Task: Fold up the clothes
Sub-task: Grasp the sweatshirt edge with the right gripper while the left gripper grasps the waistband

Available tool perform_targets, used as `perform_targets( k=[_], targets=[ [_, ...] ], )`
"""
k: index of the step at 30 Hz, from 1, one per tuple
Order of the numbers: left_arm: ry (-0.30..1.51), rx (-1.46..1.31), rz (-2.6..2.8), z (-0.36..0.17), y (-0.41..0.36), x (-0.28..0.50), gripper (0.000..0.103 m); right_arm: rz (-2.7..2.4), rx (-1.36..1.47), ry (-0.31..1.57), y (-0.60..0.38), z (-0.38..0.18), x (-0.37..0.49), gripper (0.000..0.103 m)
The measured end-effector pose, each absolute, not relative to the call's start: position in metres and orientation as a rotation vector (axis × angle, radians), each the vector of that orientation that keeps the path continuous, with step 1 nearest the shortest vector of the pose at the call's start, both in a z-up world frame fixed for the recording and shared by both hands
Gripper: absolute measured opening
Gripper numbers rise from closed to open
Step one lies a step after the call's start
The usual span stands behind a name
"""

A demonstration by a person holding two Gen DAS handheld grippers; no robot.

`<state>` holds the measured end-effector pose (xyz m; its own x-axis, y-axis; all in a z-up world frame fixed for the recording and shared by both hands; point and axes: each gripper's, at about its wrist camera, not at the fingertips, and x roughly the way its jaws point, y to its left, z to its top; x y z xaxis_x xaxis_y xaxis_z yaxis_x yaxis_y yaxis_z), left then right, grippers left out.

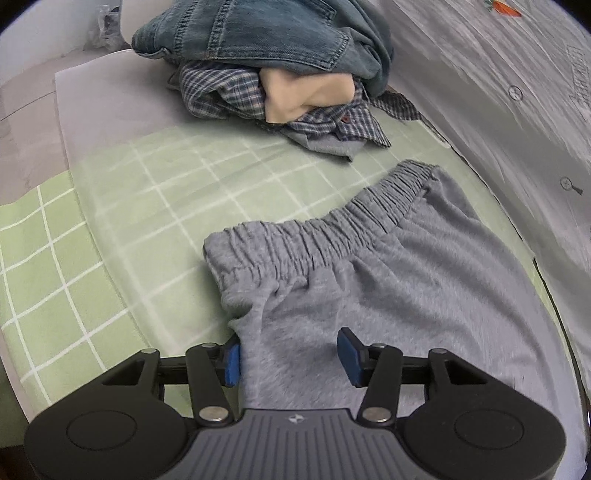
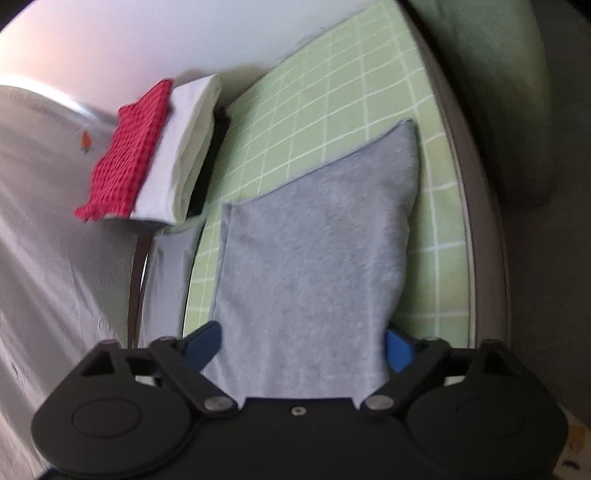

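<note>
Lying flat on the green checked sheet point(image 1: 122, 206) of what looks like a bed: one pair of grey sweatpants point(image 1: 388, 280), elastic waistband point(image 1: 314, 229) toward the heap of clothes, one leg point(image 2: 317, 236) stretched out the other way.

- Handling, as I judge it: soft fleece, light, limp, not slippery. It will sag and drag from any single grip, so two holds suit it best. The gathered waistband is the thickest, firmest place to pinch; the side seam just below it also serves.
- Left claw point(image 1: 291, 356): jaws wide apart, blue pads point(image 1: 349, 356) astride the cloth below the waistband, not closed on it.
- Right claw point(image 2: 303, 345): jaws wide apart, straddling the near end of the leg, gripping nothing.
- Heap beyond the waistband: denim jeans point(image 1: 266, 33) on top, plaid shirt point(image 1: 229, 92) and a cream garment point(image 1: 306, 92) beneath. Near, but apart from the sweatpants.
- Folded stack past the leg end: red checked cloth point(image 2: 125, 155) on a white piece point(image 2: 181, 147).
- Grey bedding point(image 1: 498, 110) along one side, close to the sweatpants' edge; a fold swung that way may catch it.
</note>
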<state>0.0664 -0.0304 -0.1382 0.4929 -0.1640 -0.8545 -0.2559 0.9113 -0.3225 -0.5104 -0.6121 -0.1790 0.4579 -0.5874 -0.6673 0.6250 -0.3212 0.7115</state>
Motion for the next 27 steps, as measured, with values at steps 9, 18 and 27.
perform_targets(
  k=[9,18,27],
  targets=[
    [0.943,-0.492,0.100,-0.110,-0.032,0.063,0.001,-1.022,1.670,-0.224,-0.620,-0.189,-0.522,0.004],
    [0.737,-0.577,0.090,-0.048,-0.031,0.058,0.000,-0.776,1.578,-0.468,-0.643,-0.127,-0.501,0.002],
    [0.563,-0.596,0.094,0.012,-0.039,0.066,0.000,-0.729,1.463,-0.491,-0.669,-0.082,-0.474,0.002]
  ],
)
